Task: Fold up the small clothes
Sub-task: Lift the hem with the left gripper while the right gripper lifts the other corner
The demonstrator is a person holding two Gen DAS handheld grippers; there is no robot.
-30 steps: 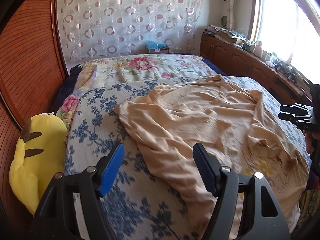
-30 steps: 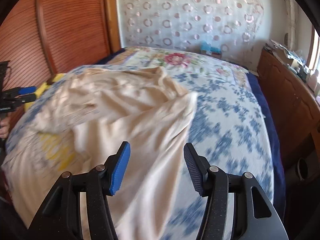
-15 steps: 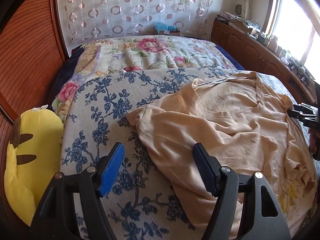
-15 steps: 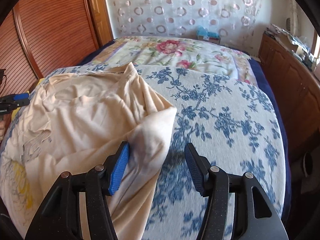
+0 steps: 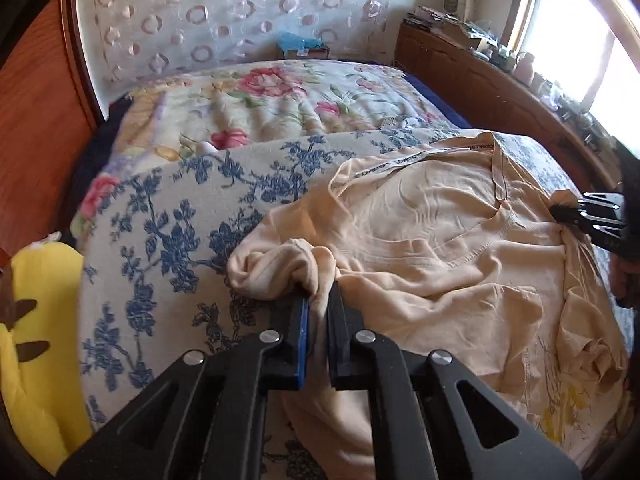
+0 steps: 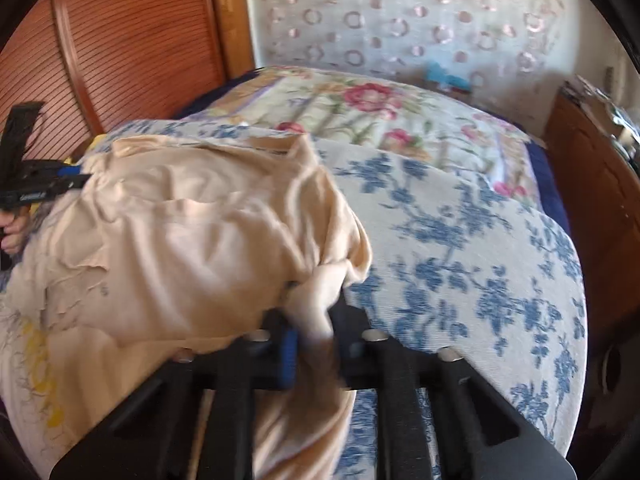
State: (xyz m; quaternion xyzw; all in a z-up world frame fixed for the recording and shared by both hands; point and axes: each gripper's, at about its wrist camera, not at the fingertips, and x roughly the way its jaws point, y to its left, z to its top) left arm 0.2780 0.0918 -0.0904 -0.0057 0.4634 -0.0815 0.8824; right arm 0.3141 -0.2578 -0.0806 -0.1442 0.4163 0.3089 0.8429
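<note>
Both tongs, left point(image 5: 318, 304) and right point(image 6: 314, 312), pinch bunched folds of the soft, wrinkled beige shirt point(image 5: 432, 240).

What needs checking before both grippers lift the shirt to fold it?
1. Left gripper shut on shirt fabric: ok.
2. Right gripper shut on fabric: ok, bunched cloth sits between the fingers, though the view is blurred.
3. Grips on opposite sides of the shirt: ok.
4. Shirt lying flat: not ok, wrinkled and bunched at both grips.
5. Single layer gripped: cannot tell.
6. Bedspread kept out of the grips: cannot tell.
</note>
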